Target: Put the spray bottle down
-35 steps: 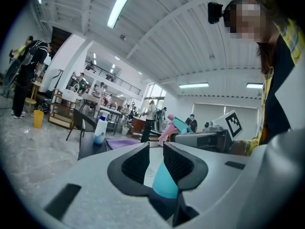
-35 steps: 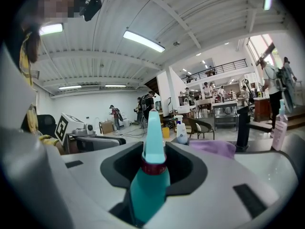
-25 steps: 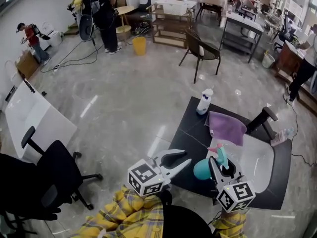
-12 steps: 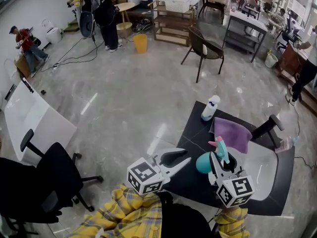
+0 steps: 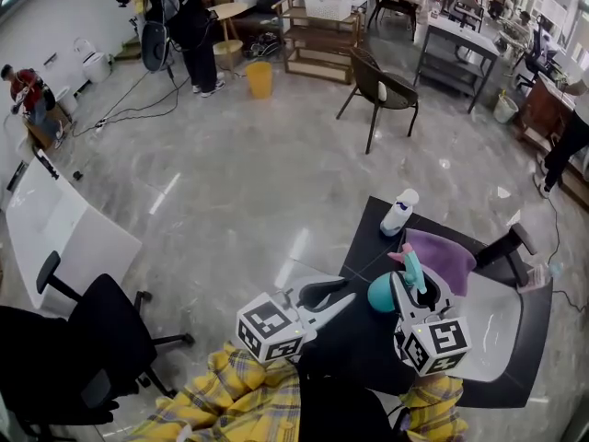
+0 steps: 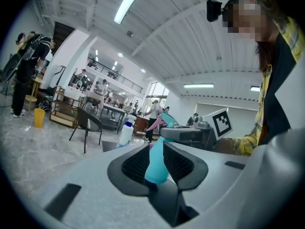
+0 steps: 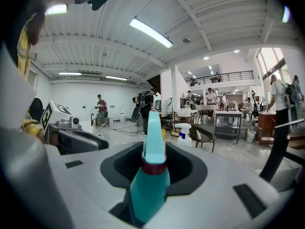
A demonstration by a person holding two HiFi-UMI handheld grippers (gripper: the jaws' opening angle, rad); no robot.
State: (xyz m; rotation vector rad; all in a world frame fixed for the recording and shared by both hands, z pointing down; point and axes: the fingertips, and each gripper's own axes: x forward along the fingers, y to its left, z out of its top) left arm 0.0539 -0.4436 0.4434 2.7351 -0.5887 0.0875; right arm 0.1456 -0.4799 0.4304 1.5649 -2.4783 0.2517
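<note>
We hold the teal spray bottle (image 5: 381, 292) clamped between the jaws of our right gripper (image 5: 411, 288), over the dark counter (image 5: 368, 238) just left of the white sink (image 5: 492, 325). Our left gripper (image 5: 346, 295) hangs close beside it, jaws apart and gripping nothing.

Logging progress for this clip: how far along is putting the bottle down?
Done: nothing; the bottle is not down yet. In hand: the right tool grips it, raised over the counter near its front edge. The left tool is open and empty. Left: lower it onto the counter and let go.
</note>
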